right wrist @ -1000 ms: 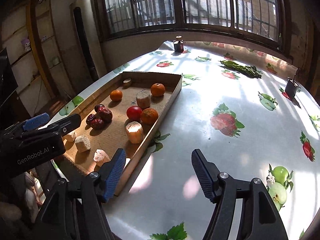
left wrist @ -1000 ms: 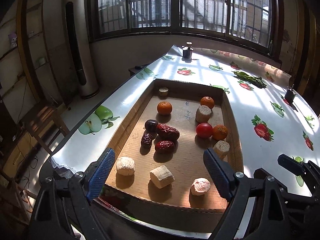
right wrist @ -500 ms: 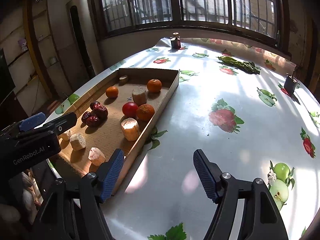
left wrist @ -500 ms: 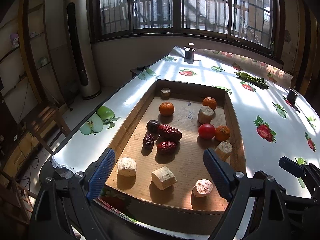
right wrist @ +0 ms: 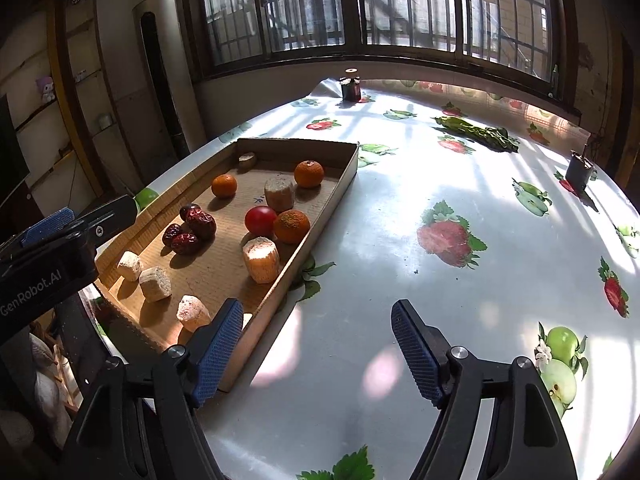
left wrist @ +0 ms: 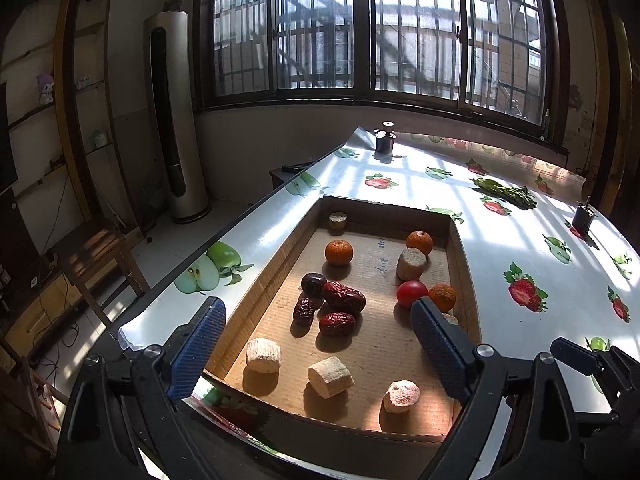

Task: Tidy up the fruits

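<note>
Left wrist view first: the fruit sits in the cardboard tray [left wrist: 464,264], loosely mixed. The dark dates [left wrist: 340,298] bunch at its middle, a tomato [left wrist: 412,293] and an orange [left wrist: 442,297] lie by its right wall, two more oranges [left wrist: 339,252] sit toward its far end, and pale chunks [left wrist: 330,376] line its near end. Nothing in the tray has shifted over the last second. What has changed is the viewpoint: the left gripper [left wrist: 316,344] has eased in and up a little over the tray's near edge, jaws spread wide, holding nothing. The right gripper [right wrist: 316,344] hangs over bare tablecloth [right wrist: 400,280] just right of the tray, likewise wide open and empty, having crept a touch nearer too. So no sorting shows in this stretch; to my eye it's an approach, with no fruit yet singled out.
</note>
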